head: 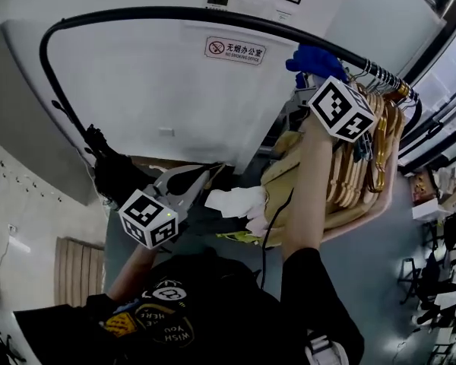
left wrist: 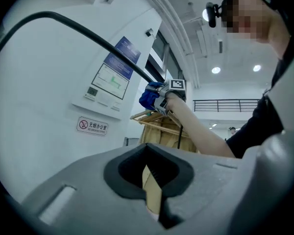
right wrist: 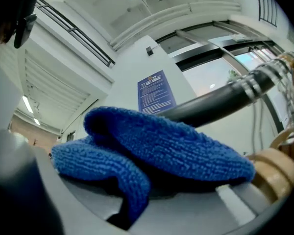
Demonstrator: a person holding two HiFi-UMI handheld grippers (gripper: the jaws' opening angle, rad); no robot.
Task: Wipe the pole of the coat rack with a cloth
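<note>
Head view: raised right gripper (head: pixel 310 80) clamps cloth (head: pixel 317 61) against pole (head: pixel 175 14); lowered left gripper (head: pixel 207 176) fingers (head: pixel 184 183) closed.

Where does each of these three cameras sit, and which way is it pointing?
Head view: on the person's head, facing the wall and black pole; shows the left gripper, right gripper and dark shirt.
Left gripper view: held low, aimed upward over its own fingers at the pole and the right gripper.
Right gripper view: up at the pole, looking along it across the blue cloth, its own fingers below.
Shared: all three show the pole; head and left gripper views both show the blue cloth.
</note>
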